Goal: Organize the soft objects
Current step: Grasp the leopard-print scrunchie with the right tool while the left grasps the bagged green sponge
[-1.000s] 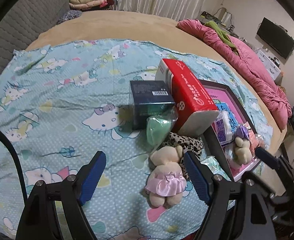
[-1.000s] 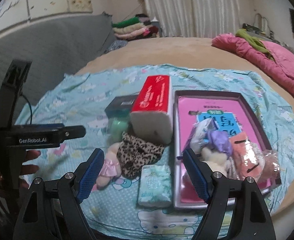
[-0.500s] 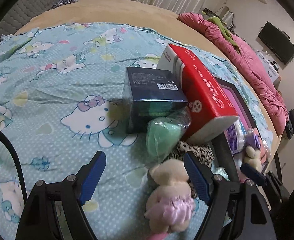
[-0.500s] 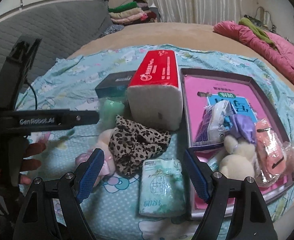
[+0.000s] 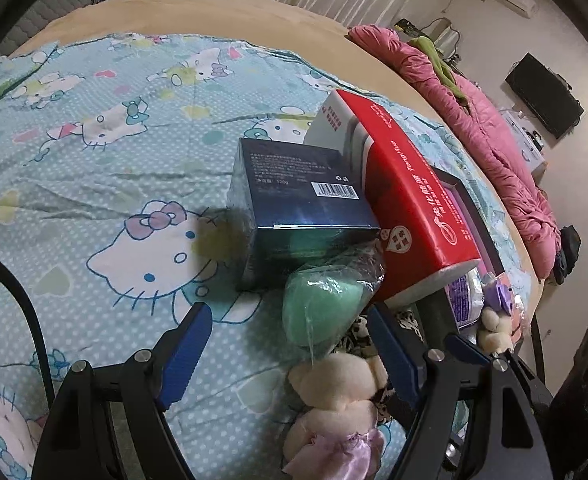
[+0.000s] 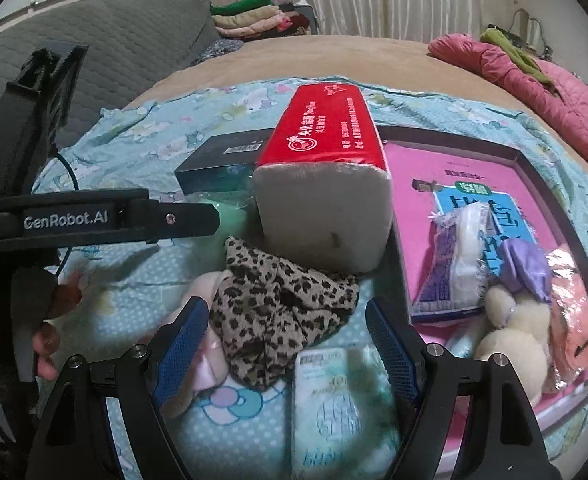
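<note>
Both tongs are spread wide with nothing between their blue pads. Left tongs point(image 5: 290, 350) hover low over the cartoon sheet point(image 5: 94, 152); the green sponge point(image 5: 321, 308), wrapped in clear film, lies just ahead of the gap and nearer the right-hand pad, leaning on the dark box point(image 5: 297, 208). A plush doll point(image 5: 333, 412) in a pink skirt lies below the sponge, inside the gap and close to the right-hand pad, its lower half cut off by the frame edge. The red tissue pack point(image 5: 405, 192) stands tilted beside the box.

Right tongs point(image 6: 288, 350) frame the leopard cloth point(image 6: 274, 304), which lies crumpled between the pads and against the white end of the tissue pack. A pale tissue packet point(image 6: 329, 396) lies just below the cloth, blurred so its print cannot be read. To the right, the tray point(image 6: 453, 136) holds a pink book, a purple-and-white packet point(image 6: 453, 260), a cream plush with a purple bow point(image 6: 513, 332) and an orange wrapped item point(image 6: 573, 320); the last is too creased to identify.

From the right wrist, the sponge is mostly hidden behind the left tool's arm, and the doll shows only as pale patches under the cloth. From the left wrist, the cloth is barely a sliver behind the right-hand pad.
</note>
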A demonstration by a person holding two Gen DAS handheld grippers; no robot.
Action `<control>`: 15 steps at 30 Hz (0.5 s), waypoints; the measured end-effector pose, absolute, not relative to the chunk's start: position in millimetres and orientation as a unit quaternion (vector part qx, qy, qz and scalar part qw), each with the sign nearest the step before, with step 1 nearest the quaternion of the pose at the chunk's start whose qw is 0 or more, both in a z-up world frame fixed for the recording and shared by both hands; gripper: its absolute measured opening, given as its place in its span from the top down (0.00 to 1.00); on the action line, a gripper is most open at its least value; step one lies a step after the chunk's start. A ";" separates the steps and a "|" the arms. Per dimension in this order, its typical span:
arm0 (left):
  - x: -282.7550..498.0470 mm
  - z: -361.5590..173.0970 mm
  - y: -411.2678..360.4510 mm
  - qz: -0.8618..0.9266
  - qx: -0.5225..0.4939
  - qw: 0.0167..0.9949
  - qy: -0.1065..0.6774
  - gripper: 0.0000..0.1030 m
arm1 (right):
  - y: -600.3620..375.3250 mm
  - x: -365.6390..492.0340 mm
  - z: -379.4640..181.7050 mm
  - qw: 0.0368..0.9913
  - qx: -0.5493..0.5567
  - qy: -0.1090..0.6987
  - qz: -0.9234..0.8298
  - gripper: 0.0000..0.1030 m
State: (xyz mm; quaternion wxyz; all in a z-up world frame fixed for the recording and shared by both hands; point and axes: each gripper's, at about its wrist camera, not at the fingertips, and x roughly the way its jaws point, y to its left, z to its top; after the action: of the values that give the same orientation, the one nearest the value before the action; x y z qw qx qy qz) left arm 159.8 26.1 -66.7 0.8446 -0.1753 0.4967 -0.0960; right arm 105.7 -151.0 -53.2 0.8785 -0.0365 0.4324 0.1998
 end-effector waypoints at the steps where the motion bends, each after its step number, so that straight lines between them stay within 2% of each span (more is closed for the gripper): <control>1: 160.2 -67.3 25.7 -0.096 -0.175 0.844 0.497 0.23 | -150.0 107.8 -55.0 0.879 -0.043 0.434 0.195 0.21; 4: 160.6 -69.4 23.8 -0.101 -0.175 0.843 0.499 0.23 | -149.4 111.3 -58.6 0.877 -0.053 0.440 0.186 0.33; 7: 162.5 -72.9 21.8 -0.102 -0.173 0.841 0.503 0.23 | -145.1 114.0 -64.5 0.870 -0.072 0.451 0.187 0.42; 15: 164.6 -76.3 16.8 -0.104 -0.162 0.841 0.506 0.23 | -126.9 125.9 -81.1 0.856 -0.109 0.471 0.184 0.44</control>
State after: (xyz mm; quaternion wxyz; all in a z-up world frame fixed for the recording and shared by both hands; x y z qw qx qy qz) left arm 164.6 16.8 -76.3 0.8407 -0.1619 0.5062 -0.1041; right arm 125.9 -126.9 -81.1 0.8557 -0.1092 0.4712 0.1837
